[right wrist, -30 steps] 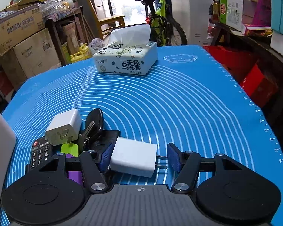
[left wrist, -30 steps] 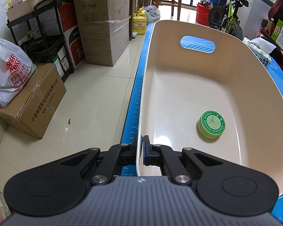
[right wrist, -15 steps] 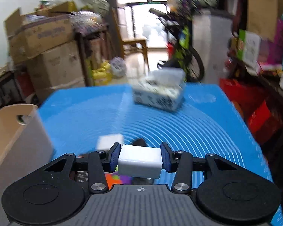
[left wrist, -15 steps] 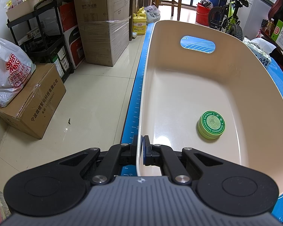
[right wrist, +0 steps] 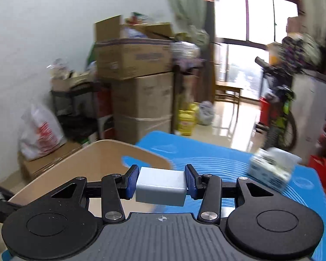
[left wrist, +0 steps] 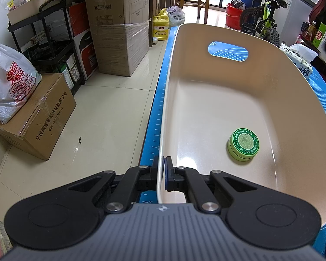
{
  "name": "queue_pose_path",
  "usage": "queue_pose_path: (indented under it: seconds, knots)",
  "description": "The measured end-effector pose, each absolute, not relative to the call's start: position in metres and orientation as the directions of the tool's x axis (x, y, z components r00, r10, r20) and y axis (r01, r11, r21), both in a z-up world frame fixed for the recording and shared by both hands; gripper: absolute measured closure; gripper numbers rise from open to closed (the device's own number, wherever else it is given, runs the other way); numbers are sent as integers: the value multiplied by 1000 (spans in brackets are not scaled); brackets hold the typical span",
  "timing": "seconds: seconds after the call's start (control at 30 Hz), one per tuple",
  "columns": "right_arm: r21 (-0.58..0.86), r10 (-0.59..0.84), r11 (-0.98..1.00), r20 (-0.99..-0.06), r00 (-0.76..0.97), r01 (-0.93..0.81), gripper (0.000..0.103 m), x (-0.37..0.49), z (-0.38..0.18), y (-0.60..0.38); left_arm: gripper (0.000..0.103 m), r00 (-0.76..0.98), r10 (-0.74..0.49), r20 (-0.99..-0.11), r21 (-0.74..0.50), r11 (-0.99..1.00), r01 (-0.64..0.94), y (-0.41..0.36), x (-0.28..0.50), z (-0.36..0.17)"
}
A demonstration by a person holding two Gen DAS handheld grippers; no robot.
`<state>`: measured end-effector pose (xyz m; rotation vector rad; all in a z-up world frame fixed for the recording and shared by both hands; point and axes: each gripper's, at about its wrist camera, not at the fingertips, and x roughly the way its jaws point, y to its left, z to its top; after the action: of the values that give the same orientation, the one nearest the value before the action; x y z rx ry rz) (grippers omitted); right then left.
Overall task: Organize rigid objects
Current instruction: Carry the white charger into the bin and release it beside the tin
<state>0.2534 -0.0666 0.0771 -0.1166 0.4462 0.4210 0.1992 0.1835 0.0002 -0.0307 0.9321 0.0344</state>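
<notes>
My left gripper (left wrist: pixel 162 175) is shut on the near left rim of a beige plastic basin (left wrist: pixel 206 100) on the blue mat. A round green ointment tin (left wrist: pixel 243 144) lies inside the basin at the near right. My right gripper (right wrist: pixel 161 181) is shut on a white charger block (right wrist: pixel 160 186) and holds it in the air above the mat, just right of the basin (right wrist: pixel 93 158). The view is blurred by motion.
A tissue box (right wrist: pixel 271 171) stands on the blue mat (right wrist: pixel 206 152) at the right. Cardboard boxes (left wrist: pixel 119 32), a black shelf (left wrist: pixel 47 50) and a white bag (left wrist: pixel 8 82) stand on the floor to the left. A bicycle (left wrist: pixel 265 21) is behind.
My right gripper closed on the white charger, lifted it off the mat and swung left toward the basin. The left gripper has stayed on the basin rim.
</notes>
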Motion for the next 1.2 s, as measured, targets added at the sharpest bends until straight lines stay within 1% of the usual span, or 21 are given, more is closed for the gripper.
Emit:
queue_pose_path:
  seconds: [0.2, 0.4, 0.77, 0.97, 1.0, 1.03, 1.07, 1.2]
  knots:
    - [-105, 402, 854, -488, 775, -509, 52, 252, 67, -7, 99, 596, 16, -803, -12, 999, -43, 184, 199, 0]
    - [-184, 380, 786, -608, 697, -590, 52, 261, 41, 45, 99, 596, 16, -803, -12, 999, -43, 184, 199, 0]
    - [-226, 288, 725, -759, 584, -651, 52, 272, 7, 75, 99, 598, 19, -801, -9, 999, -43, 183, 199, 1]
    - [-214, 247, 709, -817, 521, -672, 53, 280, 0, 79, 99, 598, 18, -801, -10, 999, -43, 182, 199, 1]
    - [-212, 242, 710, -822, 516, -671, 52, 280, -1, 79, 99, 598, 18, -801, -9, 999, -43, 182, 200, 1]
    - [-217, 238, 713, -820, 520, -667, 48, 280, -1, 79, 99, 598, 18, -801, -9, 999, -43, 182, 199, 1]
    - [-216, 240, 713, -819, 522, -667, 48, 281, 0, 79, 99, 598, 18, -801, -9, 999, -43, 182, 199, 1]
    - [-221, 245, 715, -809, 534, -663, 41, 281, 2, 78, 99, 598, 16, -801, -12, 999, -43, 182, 200, 1]
